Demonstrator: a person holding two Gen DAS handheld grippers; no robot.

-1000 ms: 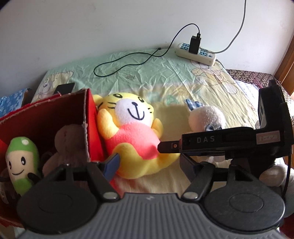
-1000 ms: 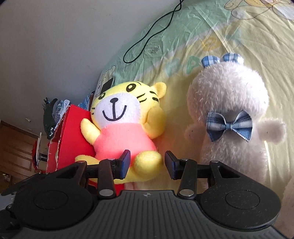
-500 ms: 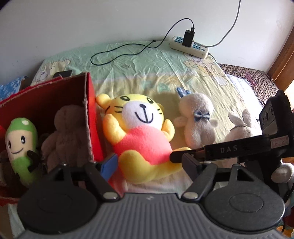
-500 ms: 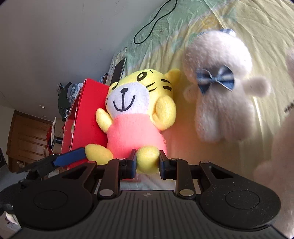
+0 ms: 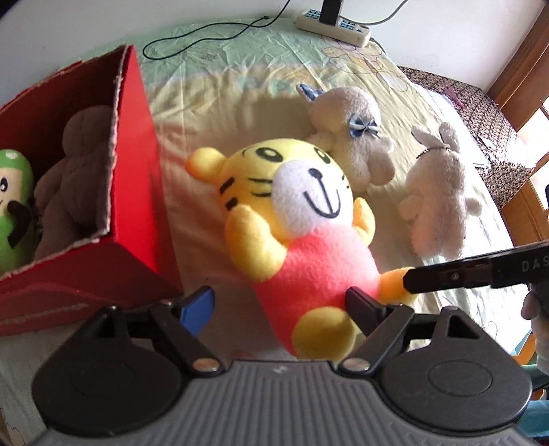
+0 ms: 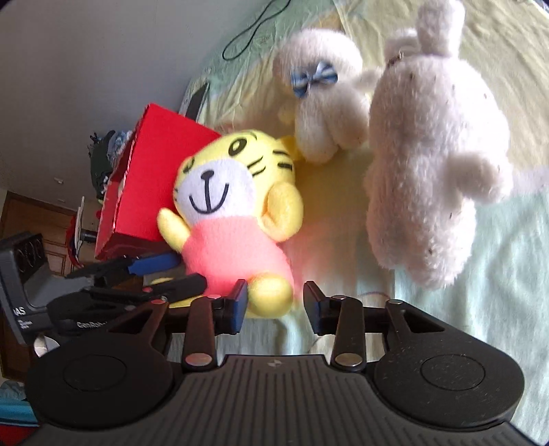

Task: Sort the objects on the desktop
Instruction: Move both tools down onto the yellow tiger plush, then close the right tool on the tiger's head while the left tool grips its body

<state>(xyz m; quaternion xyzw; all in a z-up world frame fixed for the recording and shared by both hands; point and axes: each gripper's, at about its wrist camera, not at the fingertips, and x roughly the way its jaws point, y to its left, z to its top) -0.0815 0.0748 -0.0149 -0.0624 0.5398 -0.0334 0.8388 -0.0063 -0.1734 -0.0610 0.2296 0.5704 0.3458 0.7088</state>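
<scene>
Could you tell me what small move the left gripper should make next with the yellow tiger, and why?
Probably close the left gripper on the yellow tiger. Its jaws have just been opening and now stand either side of the tiger's pink body without pressing it. The right gripper has also just opened around a yellow foot, so nothing holds the toy yet, and the red box lies right beside it.

Tiger toy (image 5: pixel 298 240) right of box (image 5: pixel 137 192) — two plush animals (image 5: pixel 350 137) beyond, bear (image 5: pixel 79 171) in box

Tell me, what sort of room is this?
Most likely a bedroom at home. The soft toys lie on a cartoon-print bedsheet, a power strip sits against the plain wall, and there is wooden furniture in the background. A red box already holds two toys.
</scene>
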